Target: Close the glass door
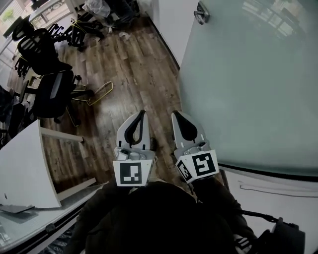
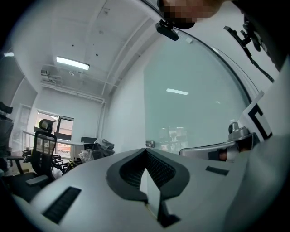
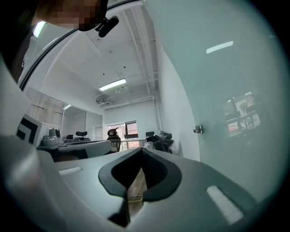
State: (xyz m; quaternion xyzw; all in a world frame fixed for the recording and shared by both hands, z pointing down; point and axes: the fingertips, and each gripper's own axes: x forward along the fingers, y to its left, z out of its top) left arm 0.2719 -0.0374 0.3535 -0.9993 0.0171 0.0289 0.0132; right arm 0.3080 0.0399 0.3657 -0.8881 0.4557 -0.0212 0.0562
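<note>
Left gripper (image 1: 143,113), right gripper (image 1: 176,115): jaws of both pressed together, nothing between them. Both held side by side above wood floor (image 1: 134,74). Frosted glass door (image 1: 248,84) stands to right of right gripper, near, apparently not touching. Metal door handle (image 1: 201,14) well apart, ahead of both fingertips.

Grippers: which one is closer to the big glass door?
The right gripper: it hangs next to the frosted glass door, while the left gripper sits on its far side, over the wood floor.
</note>
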